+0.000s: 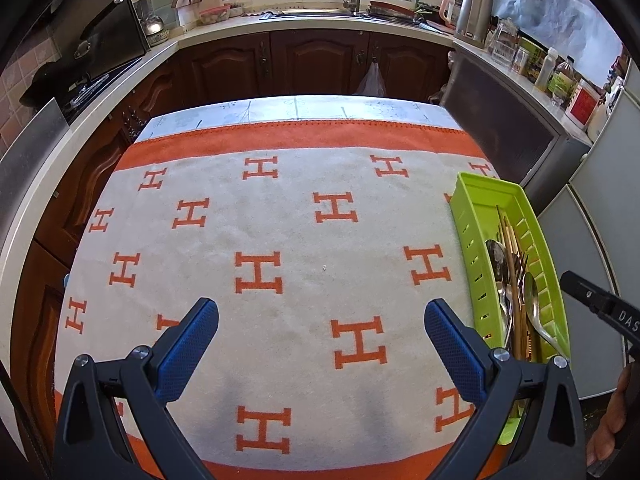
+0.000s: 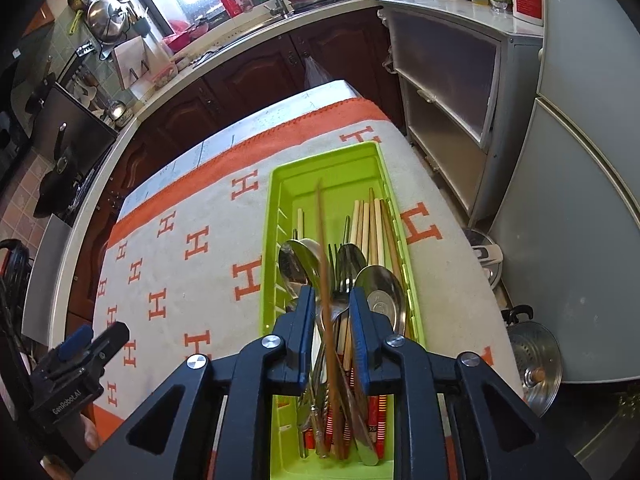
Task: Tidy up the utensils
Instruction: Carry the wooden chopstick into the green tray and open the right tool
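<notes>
The right gripper point(image 2: 331, 304) hangs over the tray point(image 2: 276, 184), jaws slightly apart around a brown chopstick point(image 2: 322, 240); contact probably released, though blur obscures it. The chopstick runs along the tray's length. The left gripper point(image 1: 321, 322), wide open and empty, is beside the tray.

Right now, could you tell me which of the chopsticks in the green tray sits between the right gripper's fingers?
The dark brown chopstick, blurred, running up the tray's middle between the right gripper's open fingers; the pale ones lie along the right wall.
</notes>
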The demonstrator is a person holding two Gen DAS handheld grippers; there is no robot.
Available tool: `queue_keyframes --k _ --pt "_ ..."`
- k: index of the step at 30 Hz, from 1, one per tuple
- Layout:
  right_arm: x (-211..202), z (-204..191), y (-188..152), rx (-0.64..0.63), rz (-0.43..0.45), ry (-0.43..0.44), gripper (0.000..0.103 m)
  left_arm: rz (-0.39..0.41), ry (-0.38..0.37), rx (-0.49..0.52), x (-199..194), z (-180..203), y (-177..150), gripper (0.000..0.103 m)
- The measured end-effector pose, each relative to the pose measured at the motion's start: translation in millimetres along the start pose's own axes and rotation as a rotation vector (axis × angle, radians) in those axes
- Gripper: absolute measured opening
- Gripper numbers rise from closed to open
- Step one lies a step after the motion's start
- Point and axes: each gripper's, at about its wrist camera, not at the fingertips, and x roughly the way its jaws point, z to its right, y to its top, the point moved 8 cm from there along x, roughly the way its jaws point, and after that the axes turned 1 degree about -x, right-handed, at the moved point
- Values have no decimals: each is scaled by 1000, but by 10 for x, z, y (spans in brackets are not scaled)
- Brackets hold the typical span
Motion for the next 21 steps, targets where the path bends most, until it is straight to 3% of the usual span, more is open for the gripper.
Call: queue_keyframes --k 21 --pt "-286 -261 -285 -64 12 42 19 29 9 -7 -304 -118 -171 102"
